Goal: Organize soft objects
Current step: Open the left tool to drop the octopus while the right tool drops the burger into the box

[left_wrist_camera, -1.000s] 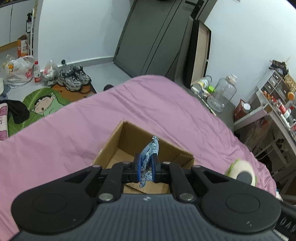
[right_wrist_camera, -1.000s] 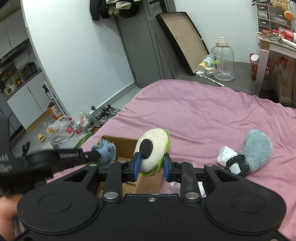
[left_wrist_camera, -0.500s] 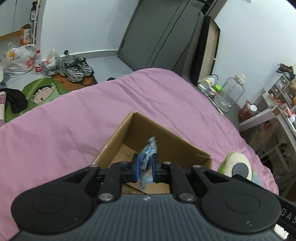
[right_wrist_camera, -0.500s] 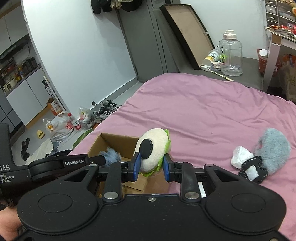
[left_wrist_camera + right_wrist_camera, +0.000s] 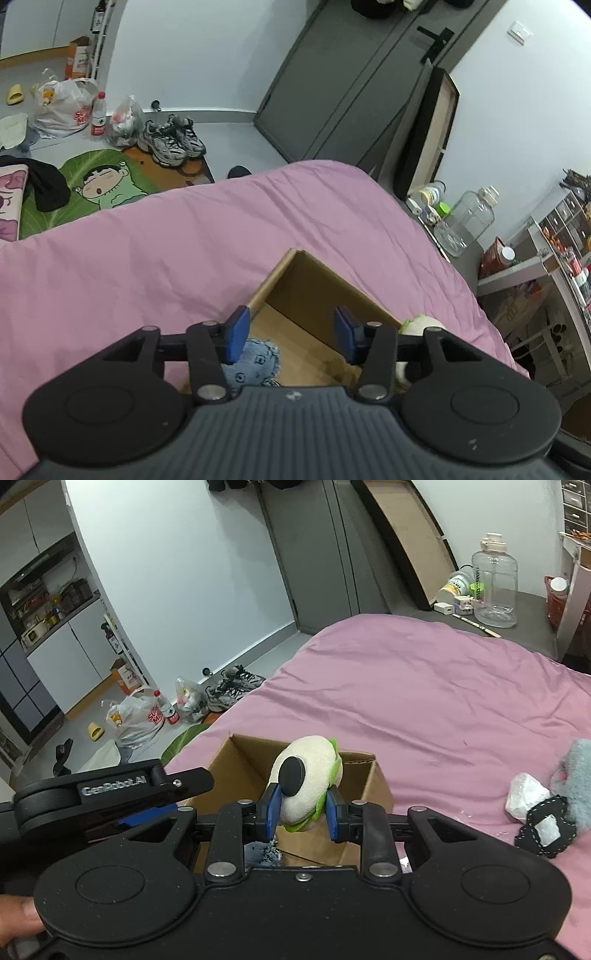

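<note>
An open cardboard box (image 5: 314, 291) (image 5: 243, 768) sits on the pink bedspread (image 5: 147, 258). My left gripper (image 5: 291, 330) hangs over the box, its jaws opening with nothing between them. A blue denim piece (image 5: 255, 363) (image 5: 264, 854) lies on the box floor below the left pad. My right gripper (image 5: 302, 808) is shut on a cream plush toy with green trim and a black disc (image 5: 306, 779), held above the box's near side. That toy's edge (image 5: 417, 323) shows beside the left gripper's right finger.
A grey fluffy toy (image 5: 576, 771), a white crumpled piece (image 5: 524, 797) and a black stitched patch (image 5: 546, 829) lie on the bed to the right. Shoes (image 5: 171, 142), bags and a green floor mat (image 5: 92, 188) are on the floor beyond the bed. A clear jug (image 5: 495, 587) stands on a side surface.
The left gripper opened and the denim piece dropped from its pads into the box. The right gripper carried the plush toy closer over the box.
</note>
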